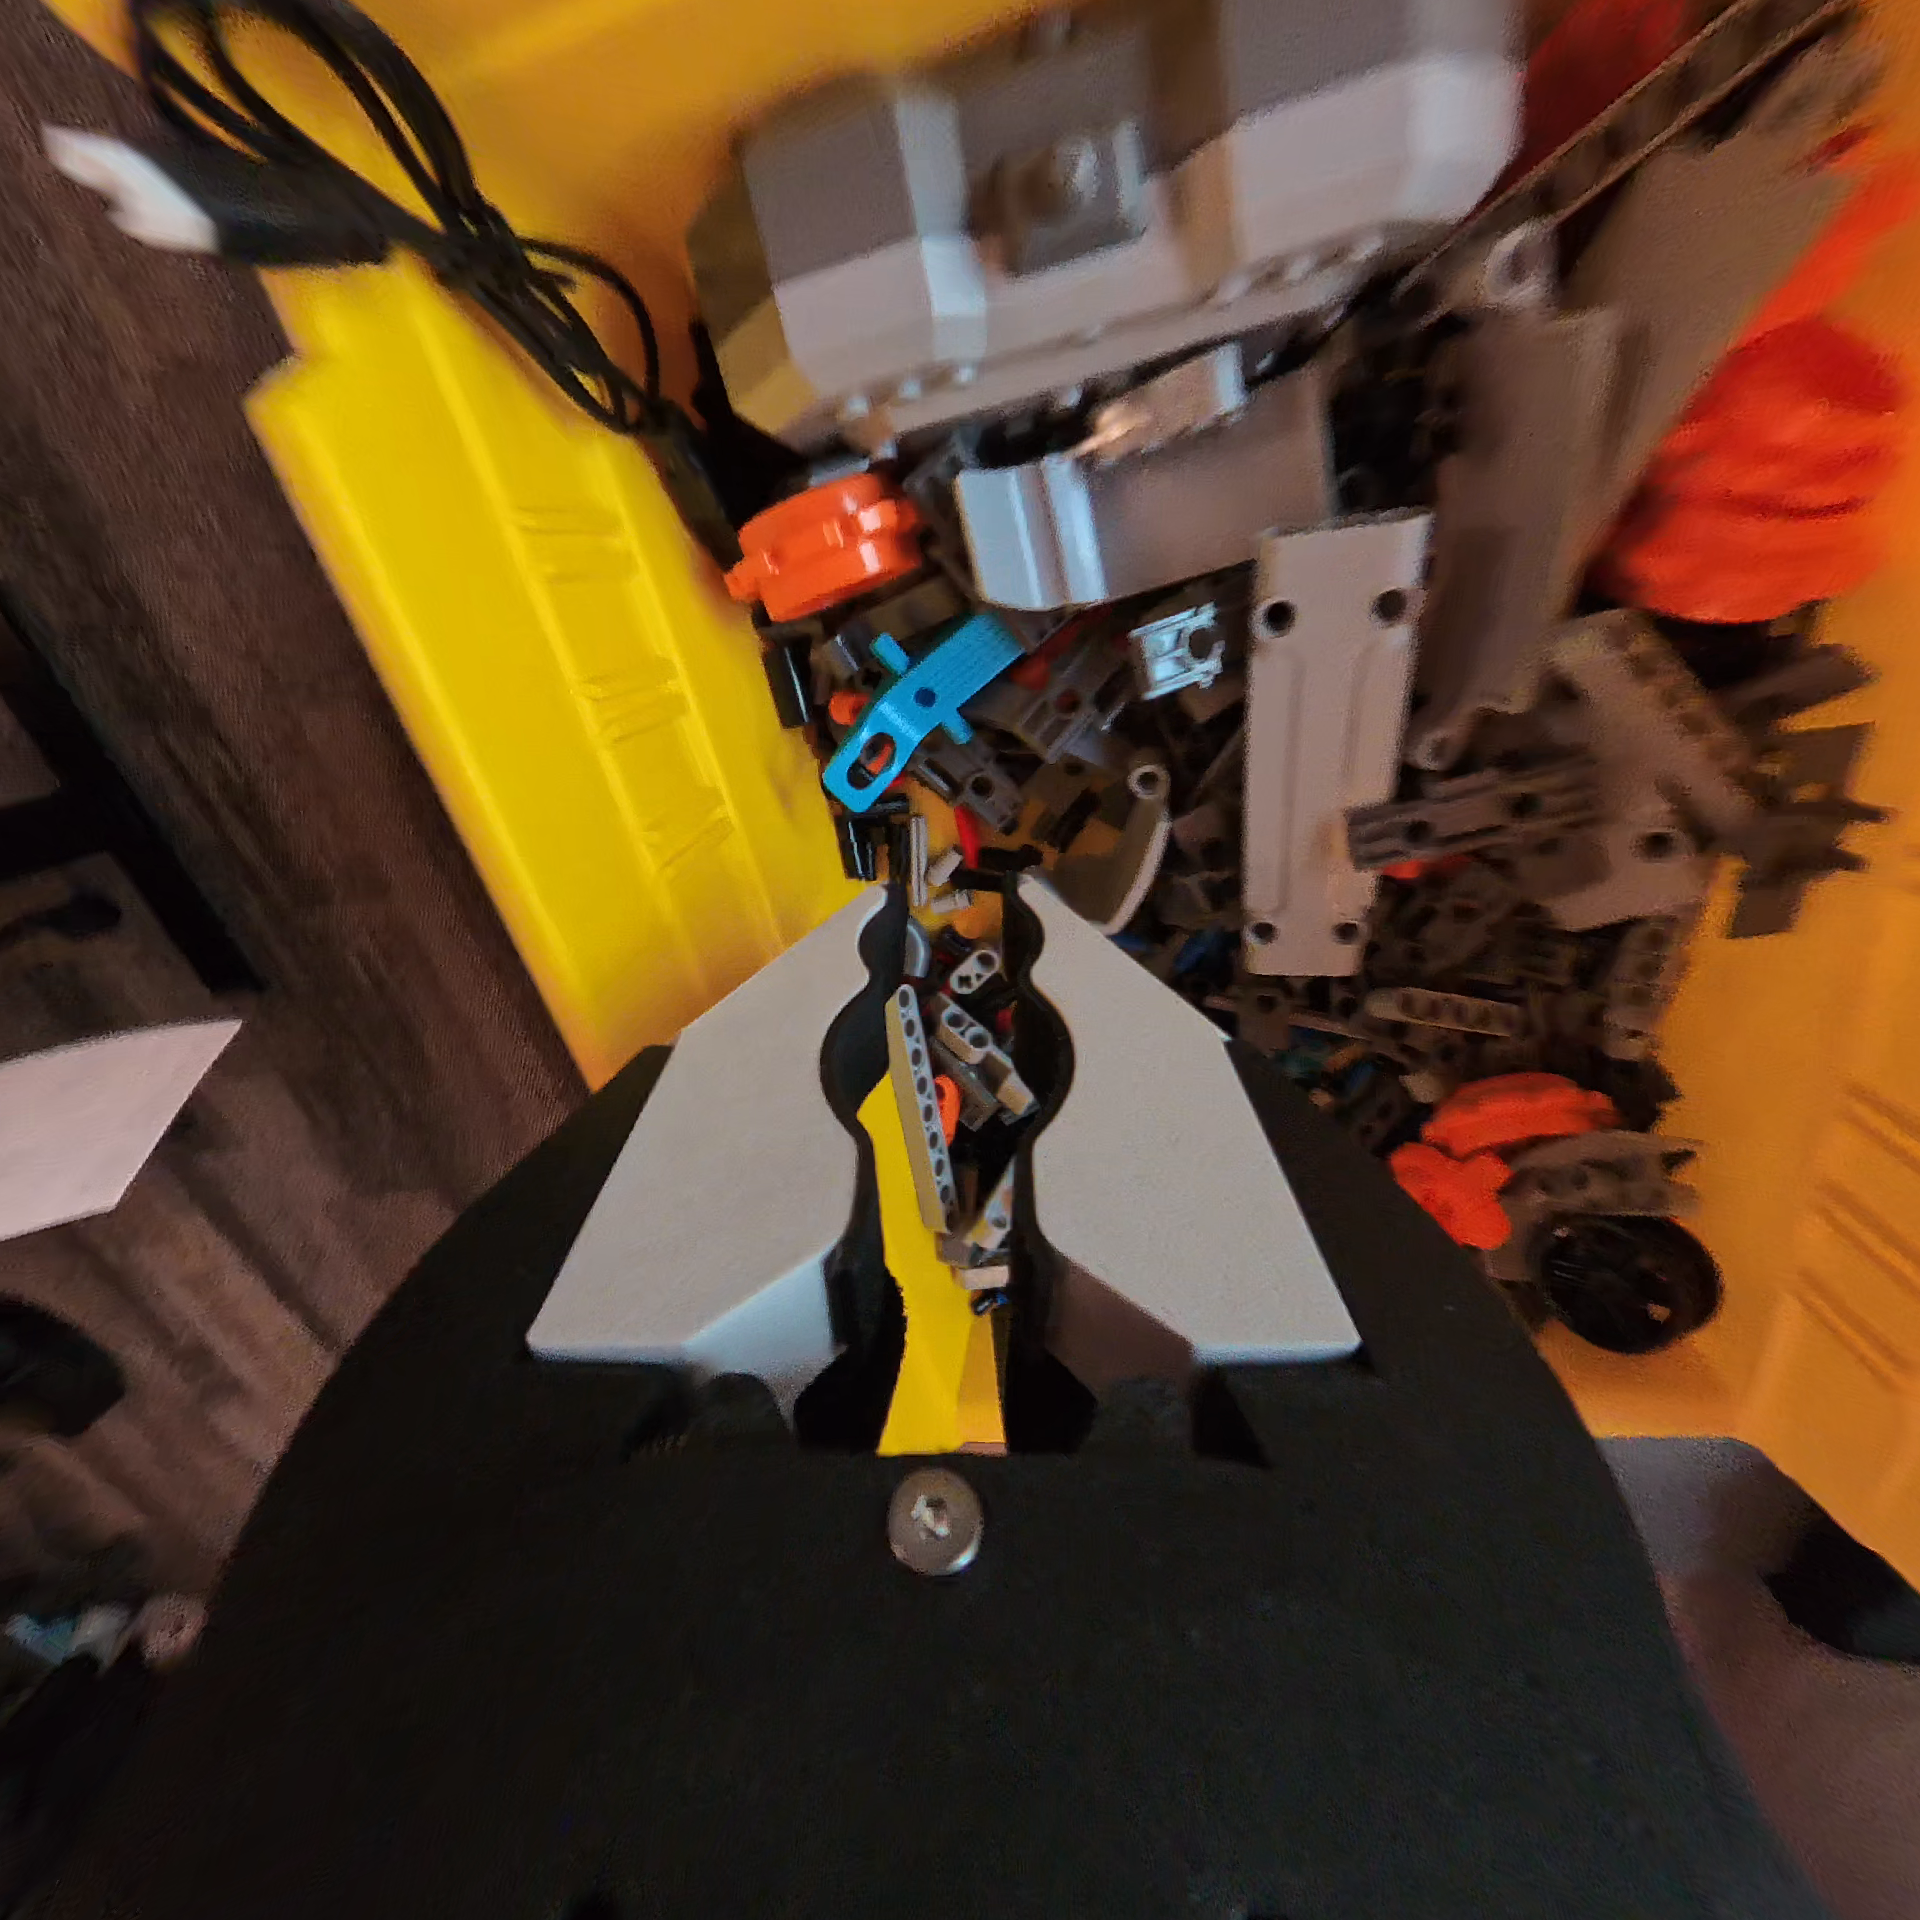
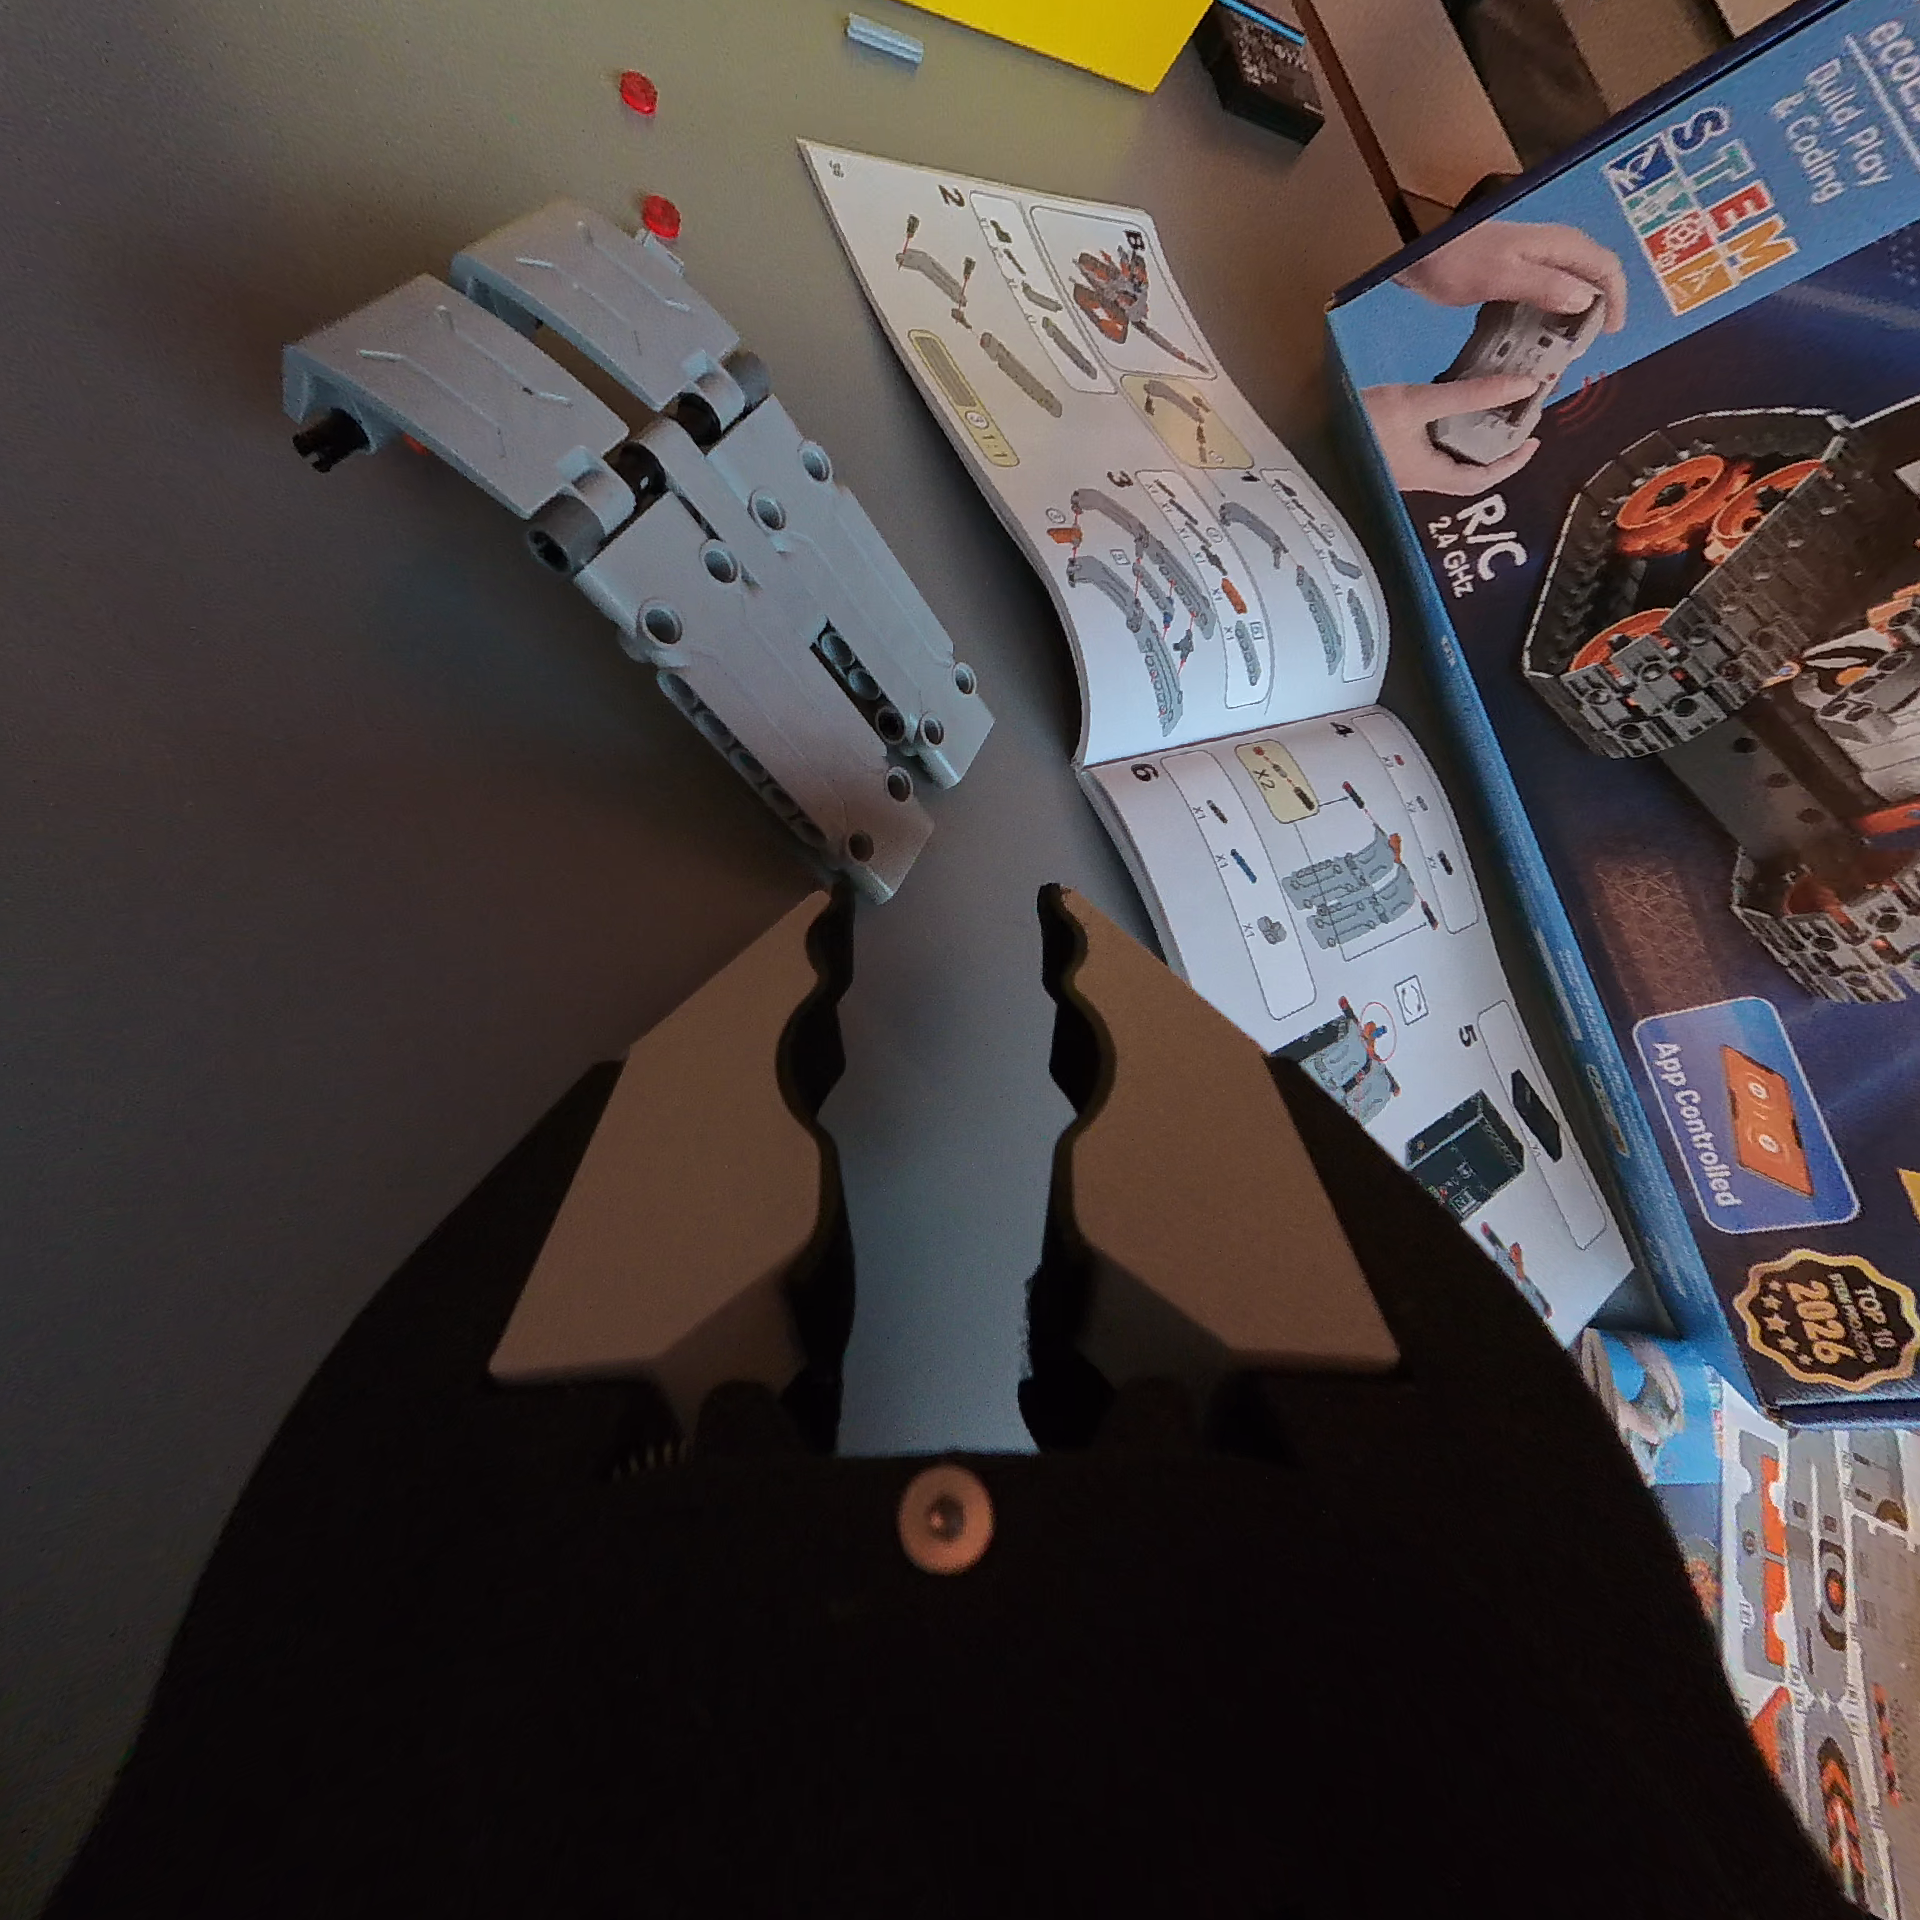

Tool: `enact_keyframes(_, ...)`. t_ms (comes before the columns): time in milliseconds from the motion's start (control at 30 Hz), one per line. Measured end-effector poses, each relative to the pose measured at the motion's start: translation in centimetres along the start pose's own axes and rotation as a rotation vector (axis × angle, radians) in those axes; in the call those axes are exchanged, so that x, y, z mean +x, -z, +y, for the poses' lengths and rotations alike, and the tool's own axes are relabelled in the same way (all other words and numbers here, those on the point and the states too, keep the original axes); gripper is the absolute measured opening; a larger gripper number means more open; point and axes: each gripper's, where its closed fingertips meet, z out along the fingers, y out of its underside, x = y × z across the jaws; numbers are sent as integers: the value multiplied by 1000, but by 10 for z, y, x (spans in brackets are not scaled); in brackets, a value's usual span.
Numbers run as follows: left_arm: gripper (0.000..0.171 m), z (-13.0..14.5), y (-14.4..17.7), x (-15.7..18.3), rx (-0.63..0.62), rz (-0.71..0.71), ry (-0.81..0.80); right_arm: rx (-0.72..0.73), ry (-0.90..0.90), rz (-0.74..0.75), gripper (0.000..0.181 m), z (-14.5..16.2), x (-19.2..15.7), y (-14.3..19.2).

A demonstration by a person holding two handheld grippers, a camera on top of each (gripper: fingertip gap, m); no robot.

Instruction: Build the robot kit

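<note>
In the left wrist view my left gripper (image 1: 951, 891) hovers over a yellow bin (image 1: 540, 623) full of loose building-brick parts. Its jaws stand a narrow gap apart with nothing clamped between them. Just past the tips lie small black pins (image 1: 868, 842) and a blue lever-shaped piece (image 1: 914, 707); a long grey beam (image 1: 925, 1112) shows through the gap. In the right wrist view my right gripper (image 2: 945, 909) is open and empty above a grey table (image 2: 260, 935). Its left fingertip (image 2: 826, 920) is right at the near end of a grey panel assembly (image 2: 665, 520).
The bin also holds an orange wheel hub (image 1: 826, 545), a white panel (image 1: 1325, 738), a large grey block (image 1: 1039, 239) and a black cable (image 1: 436, 208). On the table lie an open instruction booklet (image 2: 1174, 582), a blue product box (image 2: 1683, 727) and two small red round studs (image 2: 660, 216). My hands' fingertips stand some 40 centimetres from each other. To the blue lever-shaped piece (image 1: 914, 707): left tips about 4 centimetres, right tips about 45 centimetres.
</note>
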Motion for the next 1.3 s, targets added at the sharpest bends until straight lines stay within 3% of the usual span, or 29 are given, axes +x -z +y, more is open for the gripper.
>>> enact_keyframes(133, 12, 19, -30, -2, -161, 11, -22, -1, -2, -5, 35, 1, -1, -1)
enact_keyframes(233, 7, 25, -37, -8, -203, -21, -50, 3, -2, -7, 35, 0, -1, 0)
enact_keyframes(533, 3, 22, -47, -7, -199, -57, -233, -4, 5, -10, 35, 1, -3, 0)
enact_keyframes(1300, 4, 18, -52, -2, -171, -16, -233, -3, 5, -19, 35, 1, -4, 0)
